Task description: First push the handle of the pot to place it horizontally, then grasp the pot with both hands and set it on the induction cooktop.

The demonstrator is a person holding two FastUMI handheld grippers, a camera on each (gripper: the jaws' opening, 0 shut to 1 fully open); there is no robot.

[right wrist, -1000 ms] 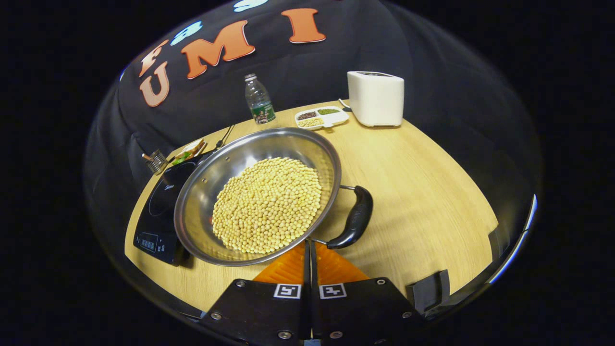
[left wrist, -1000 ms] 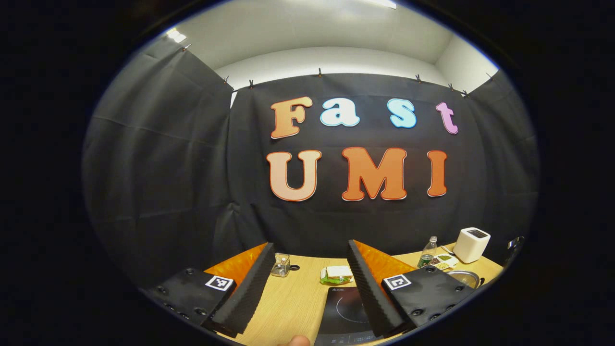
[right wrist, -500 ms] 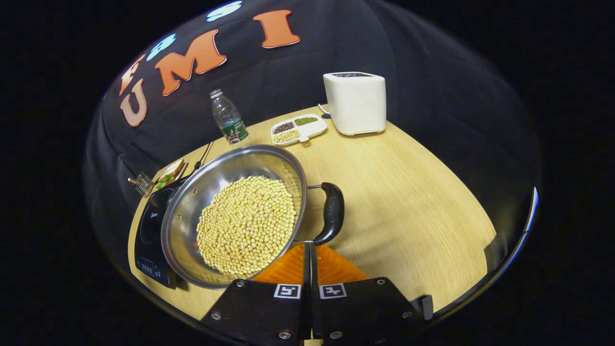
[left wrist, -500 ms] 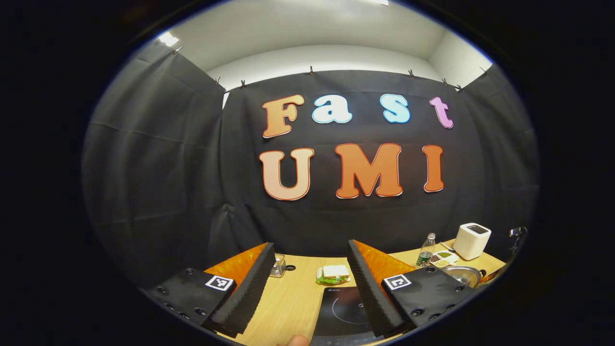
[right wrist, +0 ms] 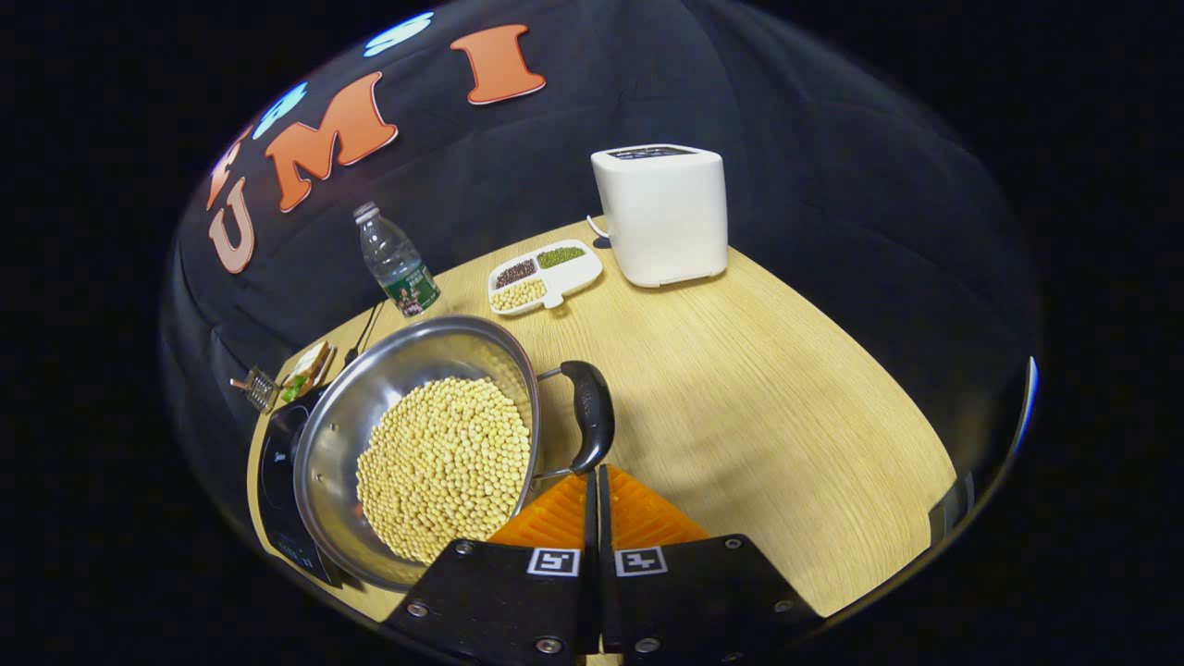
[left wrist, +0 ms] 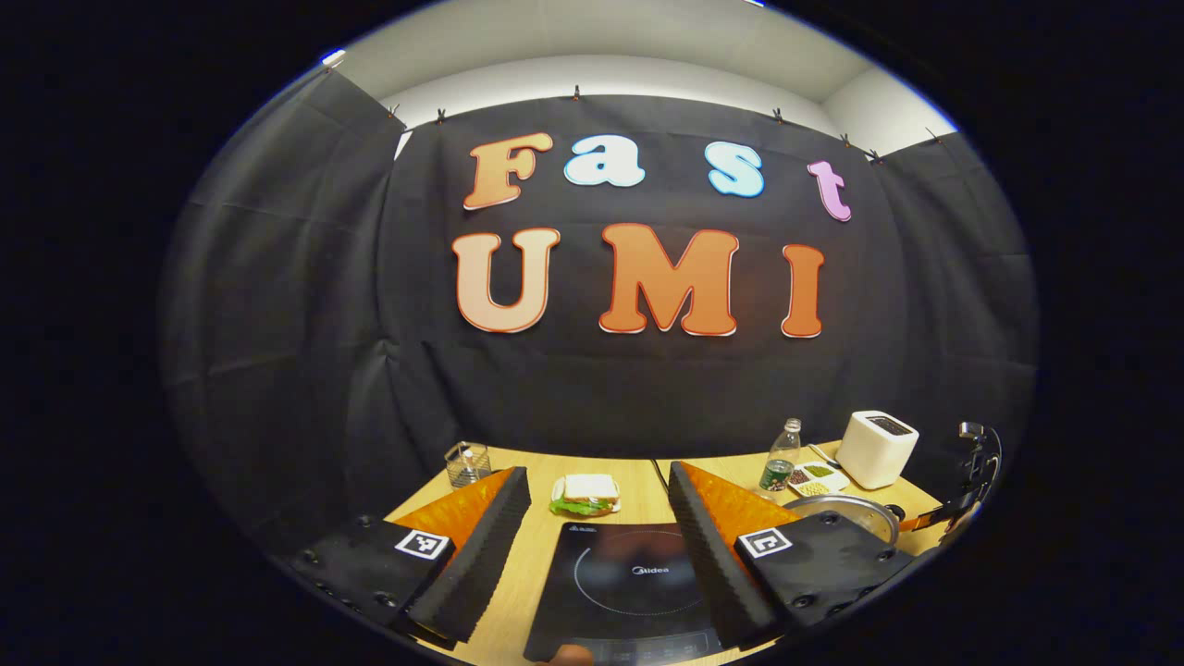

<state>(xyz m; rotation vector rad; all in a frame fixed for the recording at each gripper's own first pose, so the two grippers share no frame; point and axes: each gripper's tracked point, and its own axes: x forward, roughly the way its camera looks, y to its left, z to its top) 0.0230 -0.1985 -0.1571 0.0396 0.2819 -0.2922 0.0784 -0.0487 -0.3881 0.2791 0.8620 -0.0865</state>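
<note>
R gripper point(right wrist: 593, 474), fingers pressed together w/ nothing between, is being held at the pot point(right wrist: 416, 444) handle point(right wrist: 592, 416). Pot is being kept on table point(right wrist: 786, 398), overlapping cooktop point(left wrist: 629, 578) edge. L gripper point(left wrist: 597, 532) is being held spread above cooktop.

Bright overhead light, sharp focus, strong fisheye bending toward the edges.

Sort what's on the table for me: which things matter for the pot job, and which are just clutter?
Job:
round steel pot filled with yellow beans
pot's curved black handle
flat black induction cooktop
shut right gripper
open left gripper

Lying about:
white boxy toaster
clear plastic bottle
white divided dish of beans
sandwich
small glass jar
</note>
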